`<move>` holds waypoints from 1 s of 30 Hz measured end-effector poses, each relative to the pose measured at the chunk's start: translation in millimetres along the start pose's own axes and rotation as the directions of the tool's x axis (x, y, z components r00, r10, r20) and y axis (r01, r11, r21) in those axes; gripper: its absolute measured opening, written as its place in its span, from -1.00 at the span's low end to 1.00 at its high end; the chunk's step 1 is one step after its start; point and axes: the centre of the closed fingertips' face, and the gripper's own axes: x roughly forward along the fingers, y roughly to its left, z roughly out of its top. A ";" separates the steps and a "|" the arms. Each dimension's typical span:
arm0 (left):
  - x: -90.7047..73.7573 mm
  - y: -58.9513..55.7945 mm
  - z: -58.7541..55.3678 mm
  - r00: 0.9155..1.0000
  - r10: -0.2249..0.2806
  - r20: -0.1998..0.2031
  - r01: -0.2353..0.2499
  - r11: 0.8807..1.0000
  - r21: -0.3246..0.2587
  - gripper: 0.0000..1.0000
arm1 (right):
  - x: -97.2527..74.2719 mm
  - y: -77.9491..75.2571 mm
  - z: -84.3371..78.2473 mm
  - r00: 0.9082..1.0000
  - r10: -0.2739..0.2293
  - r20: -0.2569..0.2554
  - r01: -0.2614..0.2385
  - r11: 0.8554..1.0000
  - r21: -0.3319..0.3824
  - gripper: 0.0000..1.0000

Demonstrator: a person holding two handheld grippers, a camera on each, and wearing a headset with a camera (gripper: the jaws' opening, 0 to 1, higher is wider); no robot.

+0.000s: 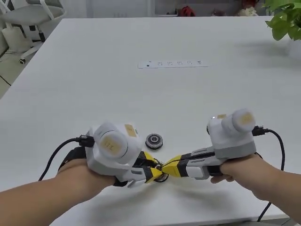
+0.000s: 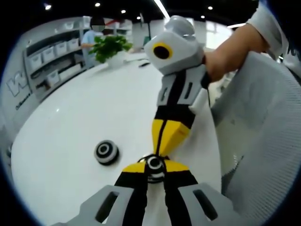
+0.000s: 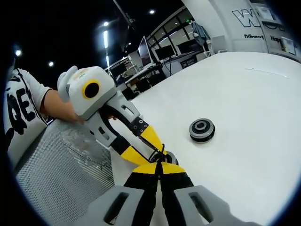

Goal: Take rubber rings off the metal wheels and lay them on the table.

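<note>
Yellow-tipped, your left gripper (image 1: pixel 154 170) clamped on a wheel (image 2: pixel 154 164), your right gripper (image 1: pixel 172 170) nipped shut on its rim, second wheel (image 1: pixel 154 140) lying nearby on table (image 1: pixel 141 94).

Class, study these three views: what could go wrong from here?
The right gripper pinches the rubber ring on the wheel held by the left gripper; the ring may slip free or snap back.
The work is near the front edge of the table, so a dropped wheel could roll off.
</note>
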 end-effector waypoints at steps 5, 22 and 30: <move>0.3 0.2 0.1 1.000 -0.006 0.011 0.006 1.000 -0.002 -0.75 | -1.6 -3.8 -0.1 1.000 -0.012 0.008 0.012 1.000 0.016 -1.00; -3.0 -2.1 3.8 1.000 -0.017 0.015 0.017 0.999 0.050 -0.64 | -3.0 -4.2 2.6 1.000 -0.015 0.023 0.014 1.000 0.020 -1.00; -8.3 -9.3 6.0 0.999 -0.040 0.017 0.040 0.998 0.045 -0.44 | -5.7 -4.9 8.2 0.999 -0.018 0.051 0.016 0.999 0.035 -1.00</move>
